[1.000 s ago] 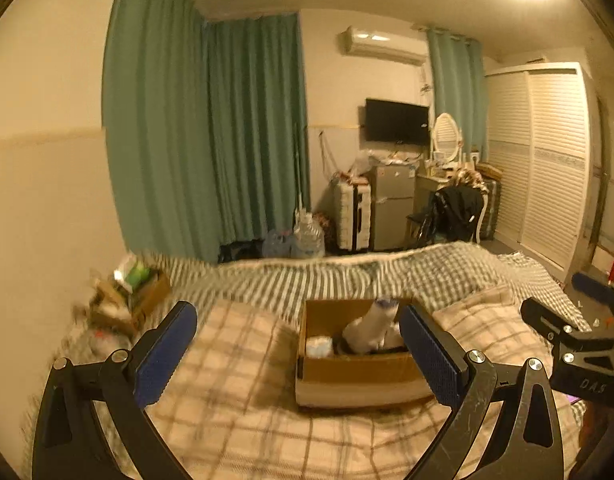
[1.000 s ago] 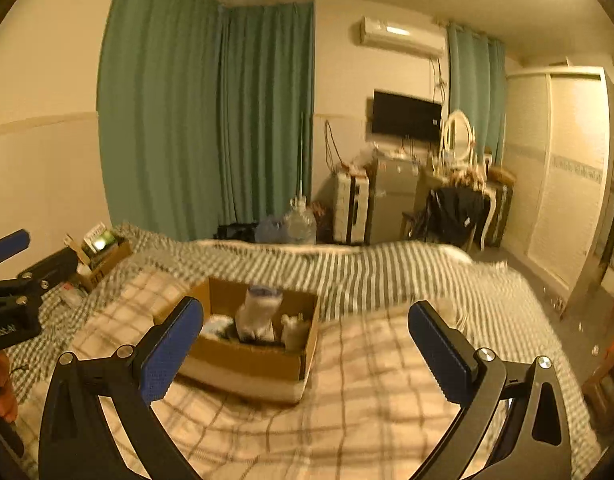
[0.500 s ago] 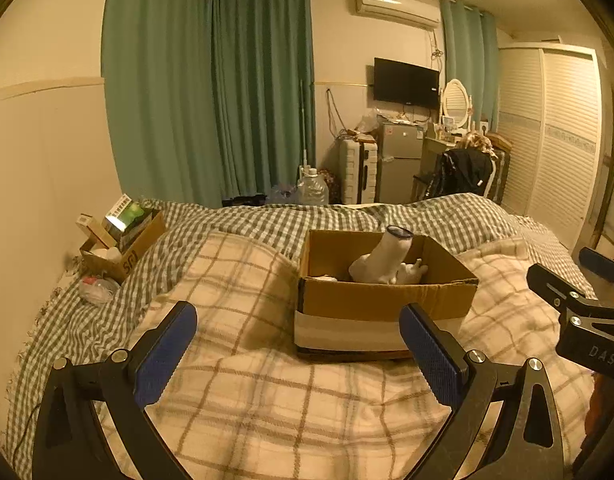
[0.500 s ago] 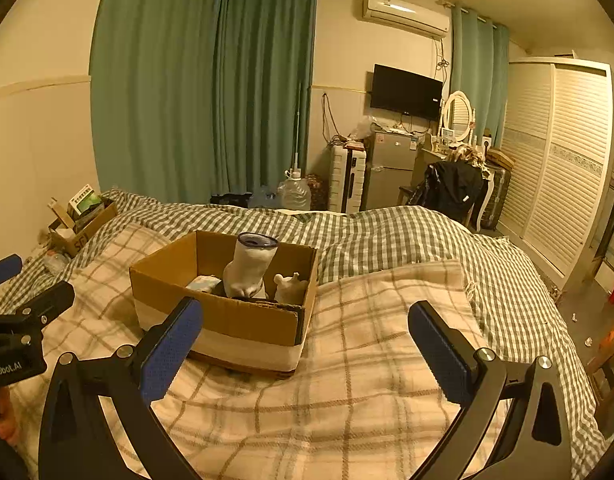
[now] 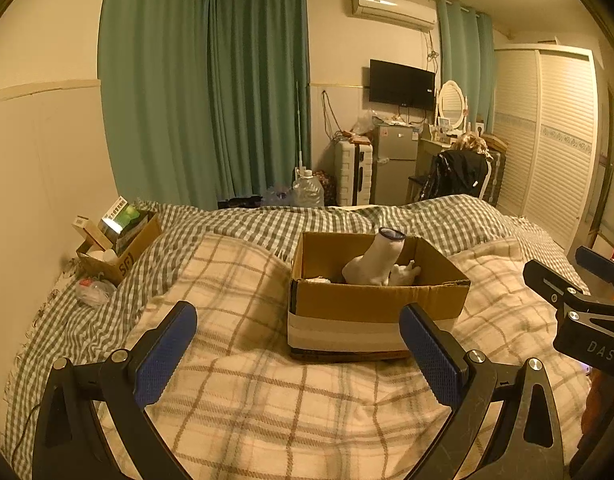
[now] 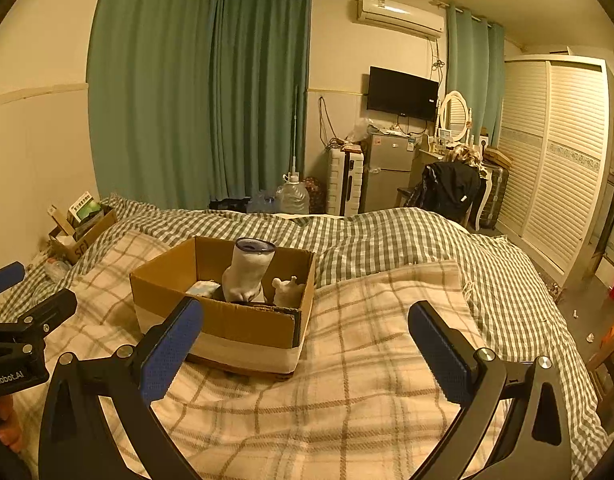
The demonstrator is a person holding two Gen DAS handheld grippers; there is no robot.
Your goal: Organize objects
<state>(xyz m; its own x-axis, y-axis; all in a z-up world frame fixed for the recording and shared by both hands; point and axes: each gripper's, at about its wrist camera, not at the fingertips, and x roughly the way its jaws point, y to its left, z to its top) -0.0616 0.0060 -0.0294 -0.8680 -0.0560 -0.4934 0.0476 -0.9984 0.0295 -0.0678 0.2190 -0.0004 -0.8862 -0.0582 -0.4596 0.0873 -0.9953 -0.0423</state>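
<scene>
An open cardboard box (image 5: 371,308) (image 6: 243,332) sits on a beige plaid blanket (image 5: 267,400) on the bed. A white sock (image 5: 375,264) (image 6: 247,272) stands up in it beside a small white item (image 6: 288,290) and a pale flat item (image 6: 203,288). My left gripper (image 5: 299,352) is open and empty, just in front of the box. My right gripper (image 6: 307,344) is open and empty, right of the box. Each gripper shows at the edge of the other's view, the right one (image 5: 579,300) and the left one (image 6: 23,320).
A small carton of packages (image 5: 119,236) and a plastic bag (image 5: 91,290) lie by the left wall. A green checked cover (image 6: 407,236) lies over the far bed. Beyond are a water jug (image 5: 307,192), fridge, chair and wardrobe (image 6: 555,160).
Both views have tilted down and steadied, so the box and blanket sit higher and clearer in frame. Both grippers stay open and empty.
</scene>
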